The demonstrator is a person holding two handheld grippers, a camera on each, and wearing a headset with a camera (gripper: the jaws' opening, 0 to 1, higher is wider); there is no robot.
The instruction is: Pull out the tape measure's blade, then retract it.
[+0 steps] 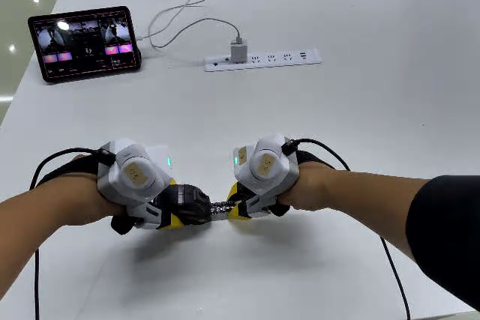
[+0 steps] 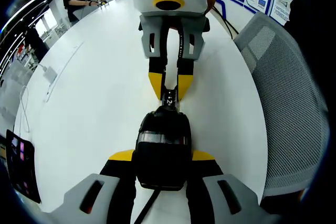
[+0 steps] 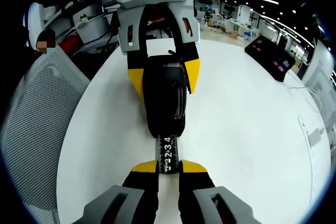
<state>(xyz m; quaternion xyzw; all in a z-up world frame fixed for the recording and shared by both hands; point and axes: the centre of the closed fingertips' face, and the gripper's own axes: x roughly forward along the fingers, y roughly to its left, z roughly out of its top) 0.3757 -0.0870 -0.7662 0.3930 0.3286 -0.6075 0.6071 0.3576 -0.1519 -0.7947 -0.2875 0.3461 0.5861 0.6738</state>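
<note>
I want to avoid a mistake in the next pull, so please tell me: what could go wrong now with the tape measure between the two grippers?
1. The right gripper pinches only the end of the blade, and a short length is out. If the pinch slips in the pull, the blade may snap back into the case.
2. The left gripper clamps the black case by its sides; a hard pull could twist it loose.

**Black, yellow and white**

I see a black tape measure (image 3: pixel 165 93), its blade (image 3: pixel 168 153) dark with white numbers. My left gripper (image 2: pixel 163 156) and right gripper (image 3: pixel 168 167) are grey with yellow tips. The table (image 1: pixel 360 125) is white.
</note>
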